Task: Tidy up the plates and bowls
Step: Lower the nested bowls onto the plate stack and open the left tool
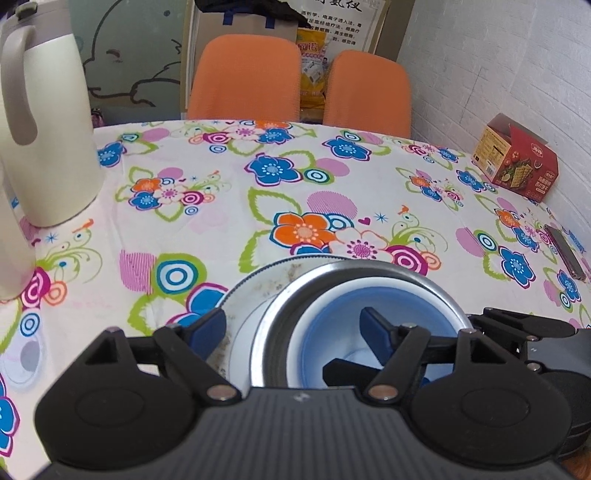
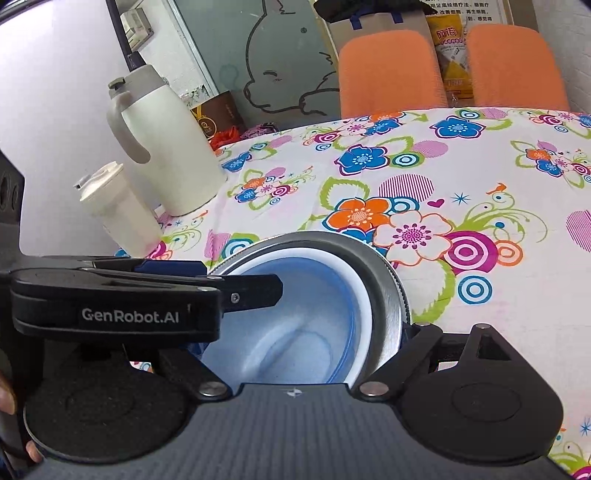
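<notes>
I see a brushed metal bowl [image 1: 275,332] with a dull sheen, a smooth glossy blue plastic bowl [image 1: 332,332] inside it, printed floral cloth on the tabletop [image 1: 332,177], and my matt black plastic tool [image 1: 295,328].

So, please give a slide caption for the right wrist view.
Blue bowl nested in steel bowl on floral tablecloth.

Only really clean text here is "GenRobot.AI", white letters on the side of the black left claw [image 2: 255,291] that crosses the right wrist view. The red cardboard cracker box [image 1: 519,158] on the counter has a small round logo and Chinese print, too small to read. Same for the yellow snack bag [image 1: 312,70] and the white wall poster [image 1: 341,18]: Chinese characters, mostly blurred.
</notes>
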A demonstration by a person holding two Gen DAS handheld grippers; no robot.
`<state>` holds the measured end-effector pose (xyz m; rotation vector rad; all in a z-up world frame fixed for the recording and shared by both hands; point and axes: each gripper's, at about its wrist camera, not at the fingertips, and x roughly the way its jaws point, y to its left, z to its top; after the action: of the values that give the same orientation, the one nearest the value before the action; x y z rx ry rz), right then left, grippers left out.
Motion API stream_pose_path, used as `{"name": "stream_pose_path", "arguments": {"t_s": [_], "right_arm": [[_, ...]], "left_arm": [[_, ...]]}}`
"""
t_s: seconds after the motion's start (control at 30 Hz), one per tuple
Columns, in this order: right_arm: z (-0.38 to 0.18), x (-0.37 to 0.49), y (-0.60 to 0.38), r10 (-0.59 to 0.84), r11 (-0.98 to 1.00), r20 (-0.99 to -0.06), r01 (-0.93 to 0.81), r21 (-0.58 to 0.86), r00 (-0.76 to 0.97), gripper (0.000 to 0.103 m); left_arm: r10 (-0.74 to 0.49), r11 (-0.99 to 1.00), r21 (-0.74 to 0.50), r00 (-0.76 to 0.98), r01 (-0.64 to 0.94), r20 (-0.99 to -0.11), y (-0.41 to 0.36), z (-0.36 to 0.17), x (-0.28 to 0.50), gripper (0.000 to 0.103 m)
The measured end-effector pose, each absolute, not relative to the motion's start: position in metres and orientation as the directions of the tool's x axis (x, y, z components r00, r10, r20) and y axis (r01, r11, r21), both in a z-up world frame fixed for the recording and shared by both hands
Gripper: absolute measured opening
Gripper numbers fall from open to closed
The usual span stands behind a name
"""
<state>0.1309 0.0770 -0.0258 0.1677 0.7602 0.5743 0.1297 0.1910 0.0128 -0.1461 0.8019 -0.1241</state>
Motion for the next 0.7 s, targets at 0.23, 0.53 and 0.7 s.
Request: {"name": "stream_pose_path", "arguments": {"t_s": [0.23, 0.53, 0.7], "right_arm": [[-0.013, 0.125, 0.066, 0.522, 0.853, -0.544, -0.398, 0.337, 0.657, 0.076], [0.009, 0.105, 0.036, 0.406, 0.914, -0.452, -0.340, 0.223, 0.794, 0.076], [0.006, 0.089, 0.011, 0.286, 0.958, -0.417, -0.241, 0.158, 0.863, 0.076]], "left_arm": [[-0.157, 0.975, -0.220, 0.748, 0.015, -0.644, 0.201, 0.030, 0.116, 0.073], [-0.110, 0.967, -0.250, 0.804, -0.049, -0.584, 0.190, 0.047, 0.095, 0.073], [-0.054, 0.969, -0.226, 0.810, -0.098, -0.585, 0.168, 0.040, 0.079, 0.073]]}}
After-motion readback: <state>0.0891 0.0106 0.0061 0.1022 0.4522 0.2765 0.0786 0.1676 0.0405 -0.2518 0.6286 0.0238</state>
